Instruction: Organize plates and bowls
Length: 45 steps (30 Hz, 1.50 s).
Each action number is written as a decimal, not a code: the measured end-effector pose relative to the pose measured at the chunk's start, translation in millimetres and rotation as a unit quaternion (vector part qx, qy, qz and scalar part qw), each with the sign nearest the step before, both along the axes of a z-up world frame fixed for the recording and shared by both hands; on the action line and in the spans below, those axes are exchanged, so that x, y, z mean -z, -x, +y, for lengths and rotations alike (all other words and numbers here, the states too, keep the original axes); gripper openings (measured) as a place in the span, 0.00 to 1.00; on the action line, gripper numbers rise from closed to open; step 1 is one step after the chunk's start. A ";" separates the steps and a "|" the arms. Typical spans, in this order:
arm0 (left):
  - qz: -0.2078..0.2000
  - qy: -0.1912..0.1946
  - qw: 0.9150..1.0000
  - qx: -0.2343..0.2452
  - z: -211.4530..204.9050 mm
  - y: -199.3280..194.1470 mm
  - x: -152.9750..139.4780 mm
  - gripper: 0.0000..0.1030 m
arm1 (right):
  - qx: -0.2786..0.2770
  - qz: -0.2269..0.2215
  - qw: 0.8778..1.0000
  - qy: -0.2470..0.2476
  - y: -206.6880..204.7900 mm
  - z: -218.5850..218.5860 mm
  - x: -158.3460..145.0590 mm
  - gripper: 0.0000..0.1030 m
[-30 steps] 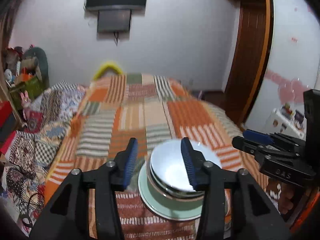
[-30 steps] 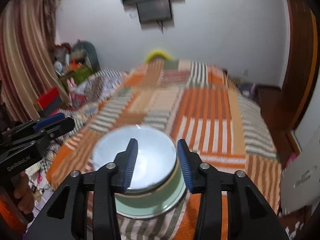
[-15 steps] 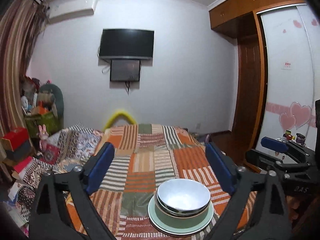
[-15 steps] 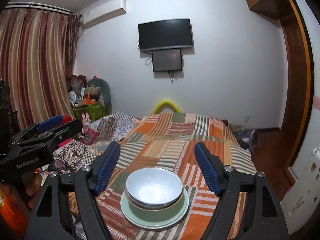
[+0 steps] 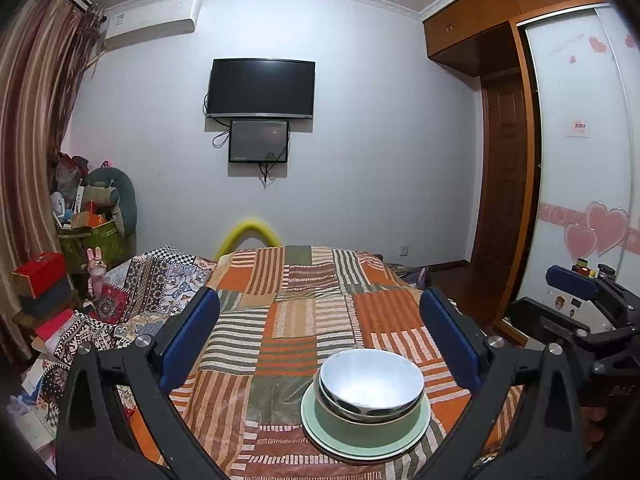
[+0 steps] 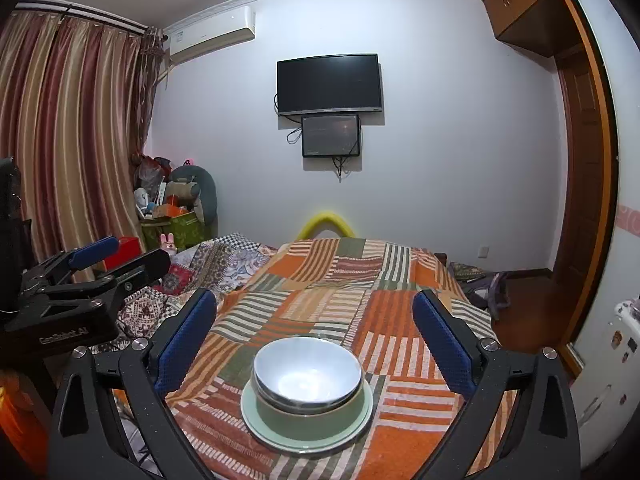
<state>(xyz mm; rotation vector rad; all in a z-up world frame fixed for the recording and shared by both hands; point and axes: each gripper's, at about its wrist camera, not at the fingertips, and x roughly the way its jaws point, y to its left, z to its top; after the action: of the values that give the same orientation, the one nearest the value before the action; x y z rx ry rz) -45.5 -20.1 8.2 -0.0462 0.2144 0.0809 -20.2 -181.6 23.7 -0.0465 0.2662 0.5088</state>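
Observation:
A stack of dishes stands near the front edge of the patchwork bedspread [image 5: 296, 312]: a pale green plate [image 5: 320, 436] at the bottom, a green bowl [image 5: 360, 424] on it, and a white bowl [image 5: 372, 380] nested on top. The same stack shows in the right wrist view, with the plate [image 6: 260, 420] under the white bowl [image 6: 308, 372]. My left gripper [image 5: 320, 344] is open and empty, held back from and above the stack. My right gripper [image 6: 316, 340] is open and empty, also back from the stack. Each gripper shows in the other's view, the right gripper [image 5: 580, 292] and the left gripper [image 6: 116, 256].
The bedspread [image 6: 340, 280] covers a raised surface that drops off at its front and sides. Boxes and toys [image 5: 80, 240] are piled at the left by the curtain [image 6: 60, 140]. A wardrobe [image 5: 580, 160] and a wooden door [image 5: 504, 200] stand at the right.
Both grippers have opened wide and pulled back and up from the stack. The bowls and plate stay where they were on the bedspread.

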 end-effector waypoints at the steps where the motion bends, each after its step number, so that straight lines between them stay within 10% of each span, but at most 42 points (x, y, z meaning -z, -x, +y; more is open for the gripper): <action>1: 0.001 0.000 1.000 0.000 1.0 -0.2 0.4 0.99 | 0.001 -0.001 1.000 0.000 -0.7 0.5 -0.4 0.96; 45: 0.008 0.003 1.000 -0.005 7.4 -2.7 6.1 0.99 | 0.002 0.010 1.000 -0.009 3.6 -1.9 0.2 0.96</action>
<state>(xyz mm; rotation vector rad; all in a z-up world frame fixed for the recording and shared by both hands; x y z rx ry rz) -42.8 -12.7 2.1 -0.0524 0.2308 0.0898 -23.8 -183.5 23.5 -0.0228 0.2806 0.5089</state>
